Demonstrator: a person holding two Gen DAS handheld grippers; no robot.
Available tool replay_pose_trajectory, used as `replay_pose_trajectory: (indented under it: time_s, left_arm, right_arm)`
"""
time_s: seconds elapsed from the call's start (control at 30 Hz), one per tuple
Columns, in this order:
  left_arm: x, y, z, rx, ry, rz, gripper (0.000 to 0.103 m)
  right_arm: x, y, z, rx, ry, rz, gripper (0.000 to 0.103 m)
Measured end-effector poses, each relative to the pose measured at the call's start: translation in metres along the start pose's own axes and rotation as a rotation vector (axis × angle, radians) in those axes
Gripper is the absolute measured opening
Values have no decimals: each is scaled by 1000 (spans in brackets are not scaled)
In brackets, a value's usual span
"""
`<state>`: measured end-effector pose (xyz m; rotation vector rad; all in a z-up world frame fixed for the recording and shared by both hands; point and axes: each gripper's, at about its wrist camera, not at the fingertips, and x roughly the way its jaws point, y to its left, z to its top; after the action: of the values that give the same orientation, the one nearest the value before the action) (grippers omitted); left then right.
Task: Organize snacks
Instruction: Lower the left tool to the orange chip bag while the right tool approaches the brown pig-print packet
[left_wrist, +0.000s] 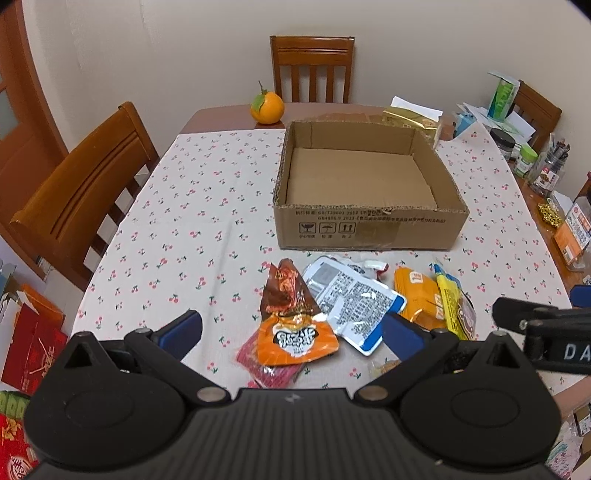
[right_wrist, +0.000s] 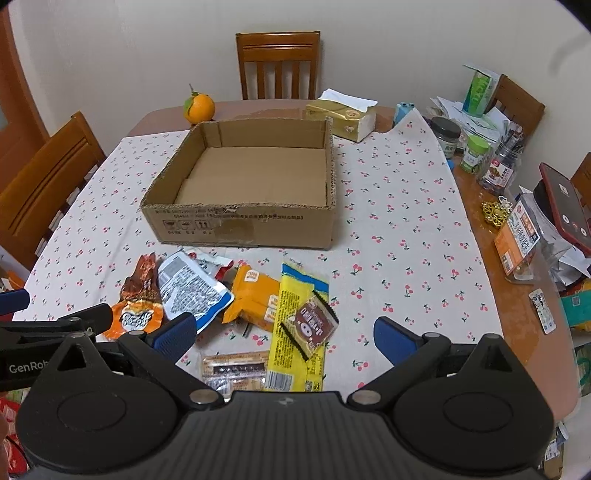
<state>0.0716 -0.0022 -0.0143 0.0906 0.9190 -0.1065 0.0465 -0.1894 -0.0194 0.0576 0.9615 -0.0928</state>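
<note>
An open, empty cardboard box sits mid-table. Snack packets lie in a heap in front of it: an orange-brown packet, a white-blue pouch, an orange packet, a yellow packet with a small brown packet on it, and a flat clear packet. My left gripper is open above the orange-brown packet. My right gripper is open above the yellow packet. Both are empty.
The cherry-print tablecloth covers the table. An orange and a tissue box stand behind the box. Jars, papers and a red phone crowd the right edge. Wooden chairs stand at the left and back.
</note>
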Motion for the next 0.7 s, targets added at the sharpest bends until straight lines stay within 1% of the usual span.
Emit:
replay_pose_trajectory:
  time_s: [0.17, 0.33, 0.37, 0.43, 0.53, 0.7]
  left_arm:
    - [7, 1, 9, 14, -23, 6, 102]
    - [18, 4, 14, 30, -55, 24, 102]
    - [22, 5, 15, 29, -50, 23, 102]
    - [29, 11, 17, 8, -34, -10, 102]
    - [39, 18, 18, -27, -8, -37, 102]
    - [45, 17, 18, 18, -11, -5, 102]
  right_arm:
    - [5, -12, 10, 30, -12, -18, 103]
    - [16, -34, 21, 83, -46, -43, 103]
    - [20, -40, 22, 90, -54, -42, 103]
    - [31, -49, 25, 98, -62, -38, 103]
    - [55, -61, 26, 119, -33, -31, 103]
    - [100, -70, 16, 157, 58, -24, 103]
